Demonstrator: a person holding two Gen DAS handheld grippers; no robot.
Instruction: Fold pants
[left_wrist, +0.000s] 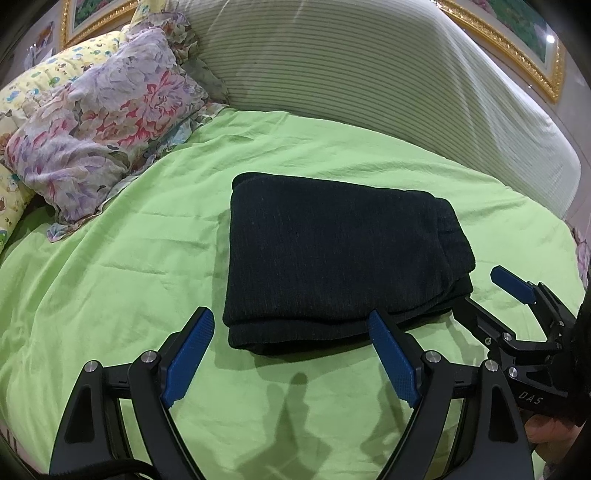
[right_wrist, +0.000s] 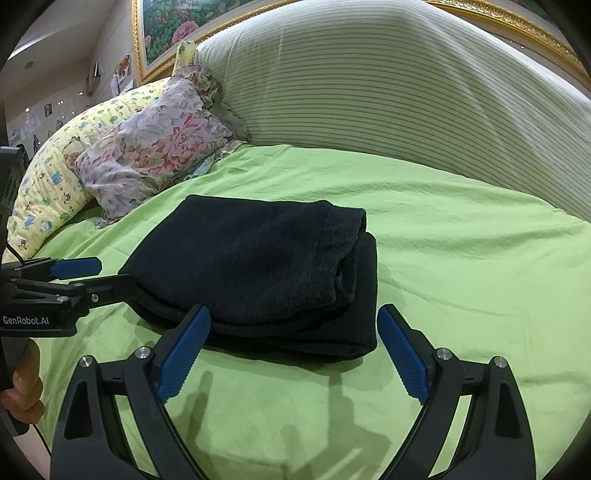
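The dark navy pants (left_wrist: 332, 258) lie folded into a thick rectangle on the green bed sheet (left_wrist: 129, 277); they also show in the right wrist view (right_wrist: 258, 266). My left gripper (left_wrist: 291, 325) is open, its blue pads at the pants' near edge, holding nothing. My right gripper (right_wrist: 295, 325) is open, its fingers straddling the near right corner of the pants. In the left wrist view the right gripper (left_wrist: 480, 291) comes in from the right, one finger by the pants' right edge. In the right wrist view the left gripper (right_wrist: 107, 277) reaches in from the left.
A floral pillow (left_wrist: 99, 125) and a yellow patterned pillow (right_wrist: 48, 184) lie at the far left. A striped padded headboard (left_wrist: 369, 74) curves along the back. Gold-framed pictures (right_wrist: 166, 33) hang on the wall behind.
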